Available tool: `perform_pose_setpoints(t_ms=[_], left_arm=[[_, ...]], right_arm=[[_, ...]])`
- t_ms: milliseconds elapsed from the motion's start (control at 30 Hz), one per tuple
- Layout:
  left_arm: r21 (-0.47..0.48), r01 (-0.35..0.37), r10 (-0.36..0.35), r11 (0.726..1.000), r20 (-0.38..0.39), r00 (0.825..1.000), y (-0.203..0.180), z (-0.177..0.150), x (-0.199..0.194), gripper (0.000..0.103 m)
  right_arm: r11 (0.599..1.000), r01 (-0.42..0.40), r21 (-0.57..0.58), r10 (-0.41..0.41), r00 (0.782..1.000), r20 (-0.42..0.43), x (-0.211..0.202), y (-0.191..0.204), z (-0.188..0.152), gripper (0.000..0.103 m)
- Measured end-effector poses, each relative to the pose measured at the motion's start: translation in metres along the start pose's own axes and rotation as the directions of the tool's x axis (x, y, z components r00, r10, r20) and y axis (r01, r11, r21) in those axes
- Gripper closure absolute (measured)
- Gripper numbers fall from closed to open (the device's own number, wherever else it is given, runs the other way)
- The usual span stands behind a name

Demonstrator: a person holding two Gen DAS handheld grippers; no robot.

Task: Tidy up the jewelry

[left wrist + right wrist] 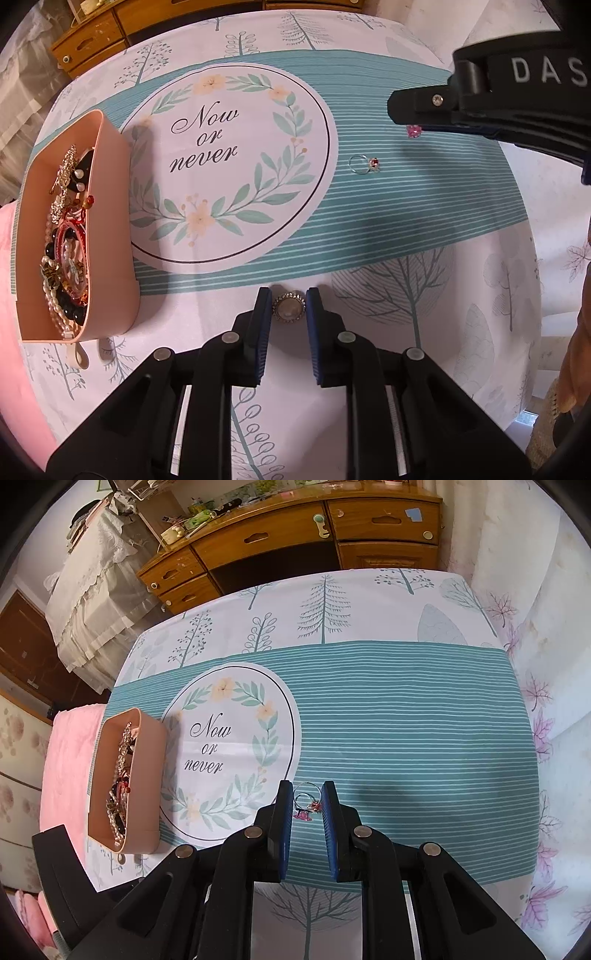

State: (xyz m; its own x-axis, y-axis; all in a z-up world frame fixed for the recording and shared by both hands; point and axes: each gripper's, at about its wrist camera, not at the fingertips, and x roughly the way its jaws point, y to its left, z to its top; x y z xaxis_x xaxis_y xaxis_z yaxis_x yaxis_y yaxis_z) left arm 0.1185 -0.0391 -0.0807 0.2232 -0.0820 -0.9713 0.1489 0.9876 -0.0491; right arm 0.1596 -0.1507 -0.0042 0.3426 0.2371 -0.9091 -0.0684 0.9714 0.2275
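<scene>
A pink box [110, 236] full of beads, pearls and brooches stands at the table's left; it also shows in the right wrist view [147, 775]. My left gripper [289, 297] is open around a round pearl brooch [289, 308] lying on the cloth, its pads not touching it. My right gripper [307, 794] is open over a silver ring with a red stone [306, 794] and a small pink gem piece [303, 815]. In the left wrist view the ring [364, 164] lies on the teal stripes and the pink piece [413, 131] peeks from under the right gripper [406, 110].
A tablecloth with a "Now or never" wreath [221, 162] covers the table. A wooden desk with drawers [295, 542] stands beyond the far edge. A pink bedcover [70, 768] lies to the left of the table.
</scene>
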Motion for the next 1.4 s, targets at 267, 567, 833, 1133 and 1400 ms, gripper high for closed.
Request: perform_pose_setpoints(t_ms=[267, 567, 833, 1133, 1400], left_arm=[[-0.007, 0.023, -0.023, 1.0, 0.038, 0.999, 0.012, -0.009, -0.026, 0.087], [-0.075, -0.026, 0.037, 0.997, 0.147, 0.988, 0.08, -0.02, -0.088, 0.087], [-0.231, -0.082, 0.13, 0.97, 0.199, 0.971, 0.17, -0.019, -0.117, 0.087], [-0.311, -0.083, 0.143, 0.947, 0.177, 0.974, 0.219, -0.007, -0.092, 0.087], [-0.315, -0.078, 0.136, 0.946, 0.165, 0.977, 0.229, 0.004, -0.072, 0.087]], right_arm=[[0.999, -0.022, -0.048, 0.023, 1.0, 0.01, -0.011, 0.018, -0.002, 0.088], [0.987, -0.086, -0.137, 0.087, 0.996, -0.001, -0.018, 0.072, -0.008, 0.087], [0.961, -0.173, -0.215, 0.167, 0.985, -0.044, -0.006, 0.143, -0.008, 0.087], [0.948, -0.23, -0.221, 0.22, 0.973, -0.07, 0.033, 0.204, 0.01, 0.087], [0.947, -0.225, -0.231, 0.22, 0.974, -0.046, 0.061, 0.224, 0.023, 0.086]])
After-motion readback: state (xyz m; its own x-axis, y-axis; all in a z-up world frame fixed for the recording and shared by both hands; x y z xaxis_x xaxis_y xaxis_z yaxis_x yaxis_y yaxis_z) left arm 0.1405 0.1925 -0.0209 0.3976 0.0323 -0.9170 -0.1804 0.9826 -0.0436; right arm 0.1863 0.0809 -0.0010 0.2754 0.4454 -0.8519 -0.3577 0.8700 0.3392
